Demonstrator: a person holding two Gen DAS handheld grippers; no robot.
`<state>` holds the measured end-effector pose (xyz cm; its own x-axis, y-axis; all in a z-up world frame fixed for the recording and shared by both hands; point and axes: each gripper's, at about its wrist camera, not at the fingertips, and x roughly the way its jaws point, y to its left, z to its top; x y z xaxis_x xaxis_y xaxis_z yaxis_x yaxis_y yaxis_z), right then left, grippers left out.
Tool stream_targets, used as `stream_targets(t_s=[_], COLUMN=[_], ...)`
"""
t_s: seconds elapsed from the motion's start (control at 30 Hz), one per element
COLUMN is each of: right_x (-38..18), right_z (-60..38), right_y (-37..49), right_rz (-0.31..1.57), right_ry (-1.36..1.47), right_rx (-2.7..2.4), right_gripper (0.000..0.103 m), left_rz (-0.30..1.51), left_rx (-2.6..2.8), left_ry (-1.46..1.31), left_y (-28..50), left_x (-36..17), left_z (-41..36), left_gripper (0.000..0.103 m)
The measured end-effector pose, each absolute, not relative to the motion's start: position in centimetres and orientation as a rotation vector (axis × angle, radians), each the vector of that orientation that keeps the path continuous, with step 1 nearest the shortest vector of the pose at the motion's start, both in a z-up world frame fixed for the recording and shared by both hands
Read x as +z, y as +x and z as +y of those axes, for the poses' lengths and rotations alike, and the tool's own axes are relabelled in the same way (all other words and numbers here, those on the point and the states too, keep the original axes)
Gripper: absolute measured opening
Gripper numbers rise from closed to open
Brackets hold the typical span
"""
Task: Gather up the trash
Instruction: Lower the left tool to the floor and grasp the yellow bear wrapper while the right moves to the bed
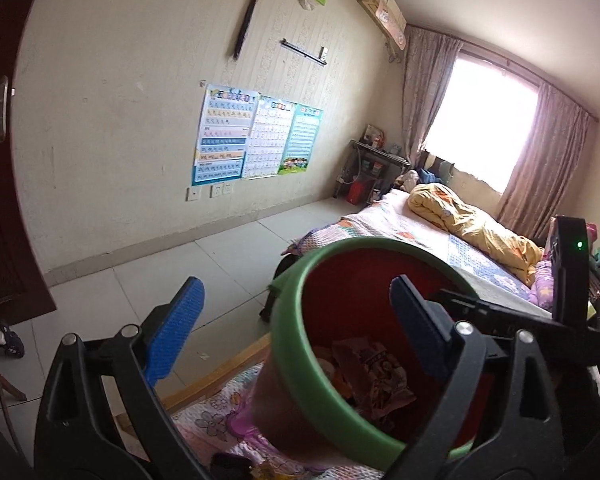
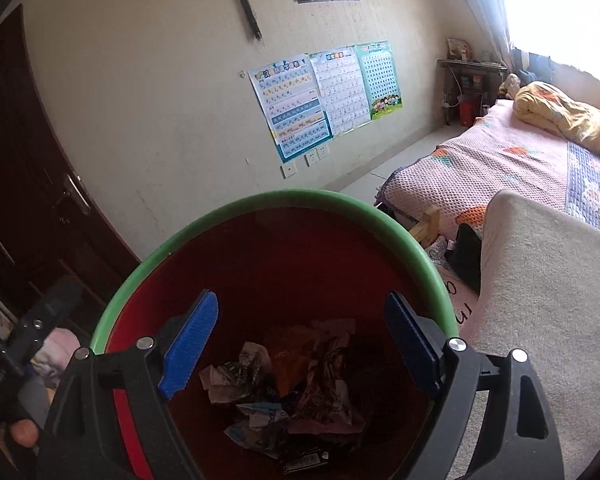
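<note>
The red bin (image 1: pixel 364 312) with its green rim is blurred along its near wall at lower centre of the left wrist view, its base cut off by the bottom edge. In the right wrist view, crumpled wrappers (image 2: pixel 292 384) hide its floor; their print is unreadable.

Apparently a home bedroom: bed (image 1: pixel 420 224), curtains (image 1: pixel 540 184), posters (image 1: pixel 256 136).

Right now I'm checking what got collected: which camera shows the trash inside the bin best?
The right wrist view: it looks straight down into the bin at the crumpled wrappers. The left wrist view sees the bin tilted, with only a few wrappers past its rim.
</note>
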<state>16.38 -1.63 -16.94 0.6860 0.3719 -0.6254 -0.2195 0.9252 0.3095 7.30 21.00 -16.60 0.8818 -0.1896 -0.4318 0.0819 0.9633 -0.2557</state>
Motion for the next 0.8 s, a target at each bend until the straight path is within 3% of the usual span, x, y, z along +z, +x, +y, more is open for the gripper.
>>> stream_targets(t_s=[0.1,0.23,0.47,0.8], right_x=[-16.4,-14.1,-12.4,-14.4], right_z=[-2.4,-4.4,-8.1,-11.2], right_y=[16.2,14.5,9.8,5.2], right_rz=[0.727,0.652,0.596,0.62], right_ry=[0.262,0.315,0.36,0.334], right_rx=[0.331,0.328,0.278,0.185], right_gripper=[0.083,0.083,0.085,0.085], left_rz=[0.555,0.804,1.063,1.284], left_rx=[-0.03,0.016,-0.15,-0.184], left_ry=[-0.2,-0.26,-0.292,-0.412], left_y=[5.4,4.2,5.0,7.2], left_x=[-19.6,-27.9,-42.3,-58.4], left_z=[23.0,24.4,20.0,15.6], left_gripper=[0.093,0.093,0.091,0.071])
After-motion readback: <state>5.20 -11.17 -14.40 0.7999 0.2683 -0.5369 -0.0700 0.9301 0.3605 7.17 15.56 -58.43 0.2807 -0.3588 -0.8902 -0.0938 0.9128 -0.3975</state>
